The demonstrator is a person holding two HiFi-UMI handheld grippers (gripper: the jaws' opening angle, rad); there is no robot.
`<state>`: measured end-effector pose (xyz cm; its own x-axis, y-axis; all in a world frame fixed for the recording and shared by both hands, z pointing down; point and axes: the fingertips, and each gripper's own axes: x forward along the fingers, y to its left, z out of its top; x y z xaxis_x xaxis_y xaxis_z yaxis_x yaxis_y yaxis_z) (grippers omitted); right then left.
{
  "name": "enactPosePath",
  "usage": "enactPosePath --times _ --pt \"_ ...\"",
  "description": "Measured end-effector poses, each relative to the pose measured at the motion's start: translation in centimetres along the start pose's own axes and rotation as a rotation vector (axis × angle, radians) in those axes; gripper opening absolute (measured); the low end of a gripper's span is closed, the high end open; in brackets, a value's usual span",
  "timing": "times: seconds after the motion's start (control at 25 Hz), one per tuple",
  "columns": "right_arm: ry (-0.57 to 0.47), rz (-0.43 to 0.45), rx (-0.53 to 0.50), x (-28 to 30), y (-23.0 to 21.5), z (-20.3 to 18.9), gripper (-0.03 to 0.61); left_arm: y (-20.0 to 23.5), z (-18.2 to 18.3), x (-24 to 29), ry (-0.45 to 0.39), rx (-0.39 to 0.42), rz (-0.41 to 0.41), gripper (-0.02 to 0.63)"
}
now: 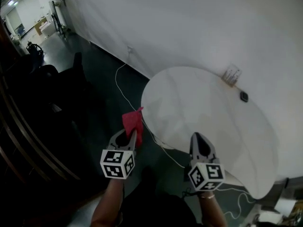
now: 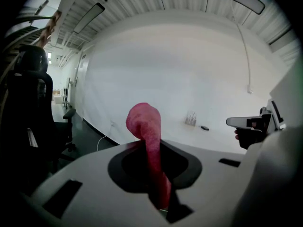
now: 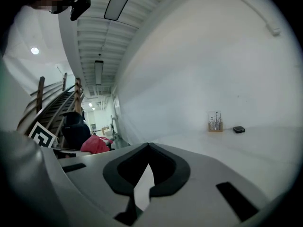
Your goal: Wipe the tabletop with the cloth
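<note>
The wiping has not begun; this looks like the approach with the cloth in hand. The left tongs (image 1: 133, 132) are clenched on the red cloth (image 1: 132, 121), a crumpled strip pinched between the jaws and standing up past their tips. The cloth hangs in the air just off the left edge of the round white table (image 1: 208, 112), over the floor, not touching the top. The right tongs (image 1: 196, 135) are pressed together with nothing between them and sit at the table's near edge, well clear of the cloth. The next move, as I judge it, calls for carrying the cloth in over the table's rim, lowering it until the fabric lies flat against the surface, then sweeping across. The pinch is narrow, so the loose end may need pressing down to get real contact. The table top is bare and pale with no visible spill. Only a small holder of upright items (image 1: 232, 74) and a small dark object (image 1: 244, 96) stand at the table's far side, near the white wall (image 1: 189, 22). They are worth steering round. Left of the table a white cable (image 1: 124, 91) trails over the dark floor (image 1: 94, 74), and beyond it a black office chair (image 2: 28, 93) stands in a dim open hall.
</note>
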<state>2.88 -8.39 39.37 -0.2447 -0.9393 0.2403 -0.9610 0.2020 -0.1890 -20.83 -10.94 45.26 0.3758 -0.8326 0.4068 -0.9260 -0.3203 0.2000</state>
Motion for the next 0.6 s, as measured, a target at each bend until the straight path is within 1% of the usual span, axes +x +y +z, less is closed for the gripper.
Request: enactPosePath --times 0.16,0.32,0.44,0.6 --pt "0.001 -0.062 -0.001 1.8 -0.1 0.1 0.002 1.5 0.8 2.5 0.020 0.008 -0.044 0.052" --pt "0.029 -0.109 -0.003 2.1 -0.1 -0.7 0.002 1.9 0.4 3.8 0.048 0.007 -0.084 0.052" --pt "0.045 -0.134 0.005 2.3 -0.8 -0.9 0.002 1.3 0.2 5.2 0.073 0.004 -0.117 0.052" --pt "0.040 -0.172 0.028 2.2 -2.2 -1.5 0.002 -0.8 0.2 7.1 0.097 0.010 -0.179 0.052"
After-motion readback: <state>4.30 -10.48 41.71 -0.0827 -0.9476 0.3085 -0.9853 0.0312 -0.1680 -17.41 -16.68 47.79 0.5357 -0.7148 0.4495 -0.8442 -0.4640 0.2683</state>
